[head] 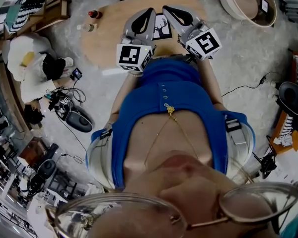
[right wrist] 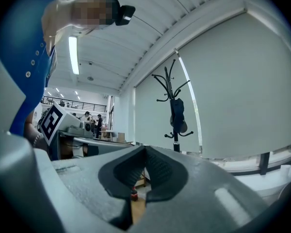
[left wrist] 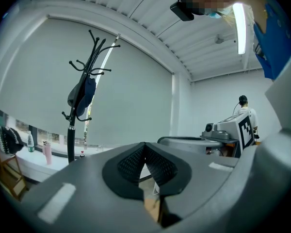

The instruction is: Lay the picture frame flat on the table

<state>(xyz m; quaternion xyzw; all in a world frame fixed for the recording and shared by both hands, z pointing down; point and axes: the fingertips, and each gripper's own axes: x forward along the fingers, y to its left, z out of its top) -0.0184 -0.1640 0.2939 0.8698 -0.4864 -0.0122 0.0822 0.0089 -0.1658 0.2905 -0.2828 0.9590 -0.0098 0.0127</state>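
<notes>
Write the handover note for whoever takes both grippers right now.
Left gripper: shut, empty, pointing level over the table.
Right gripper: shut, empty, beside the left one.
Picture frame: on the wooden table, showing between the two grippers with its deer print visible. Neither gripper touches it.
Done: unclear, as these views do not settle whether the frame already lies flat.
Left: check the frame. If it is still propped up, probably grip its edge and lower it flat.

Left hand-held gripper (head: 149,10), right hand-held gripper (head: 165,8) (both closed)

Picture frame (head: 161,28) on table (head: 109,46), bottles (head: 87,27) at its left
</notes>
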